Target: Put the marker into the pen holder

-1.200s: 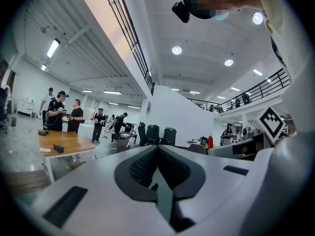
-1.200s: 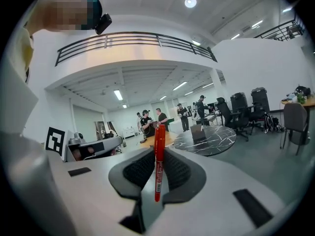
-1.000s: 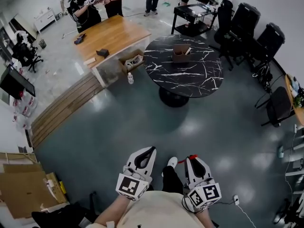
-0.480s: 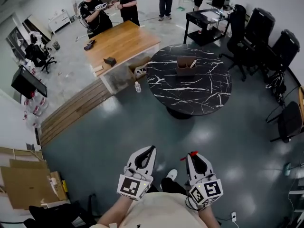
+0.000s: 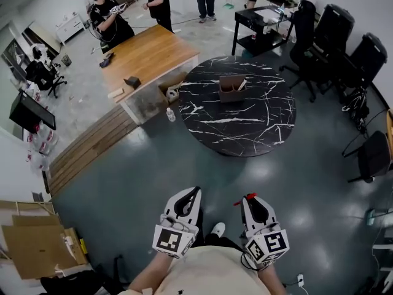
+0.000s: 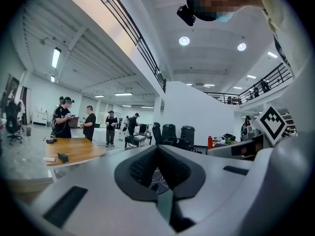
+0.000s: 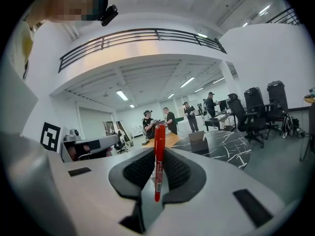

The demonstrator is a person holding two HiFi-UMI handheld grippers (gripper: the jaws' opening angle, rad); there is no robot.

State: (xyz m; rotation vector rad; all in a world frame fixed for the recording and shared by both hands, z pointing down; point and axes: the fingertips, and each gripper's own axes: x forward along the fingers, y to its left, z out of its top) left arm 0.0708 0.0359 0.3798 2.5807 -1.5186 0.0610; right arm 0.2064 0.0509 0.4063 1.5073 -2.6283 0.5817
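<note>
Dark glossy floor (image 5: 141,165), round black marble table (image 5: 258,128), wooden counter (image 5: 147,51), black office chairs (image 5: 334,32), white walls (image 6: 197,112)

Two tongs: the left tongs (image 5: 195,193) and the right tongs (image 5: 248,200). One red marker (image 7: 159,156). Two tabletops: one round black tabletop (image 5: 245,121) and one wooden tabletop (image 5: 147,51). One cardboard box (image 5: 228,88) on the round one. One bottle (image 5: 170,114) on the floor (image 5: 153,165). Five people (image 5: 109,17) at the far end, some cut off by the edge. Three black chairs (image 5: 334,29) in a row at the right.
</note>
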